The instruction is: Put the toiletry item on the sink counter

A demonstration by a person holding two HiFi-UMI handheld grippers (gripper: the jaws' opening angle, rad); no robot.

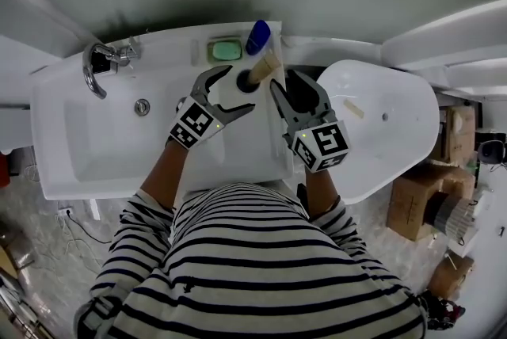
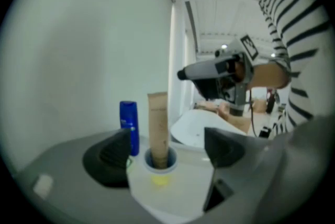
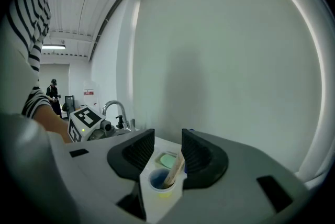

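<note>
A tan toiletry tube stands tilted in a round cup on the white sink counter. My left gripper is open wide, and the cup sits just at its mouth without touching either jaw. In the left gripper view the tube rises from the cup between and beyond my left gripper's jaws. My right gripper hovers just right of the tube, open with a narrower gap and nothing in it. The right gripper view shows my right gripper above the tube.
A blue bottle and a green soap sit at the counter's back edge. The faucet and basin lie to the left. A white oval tub stands to the right, with cardboard boxes beyond it.
</note>
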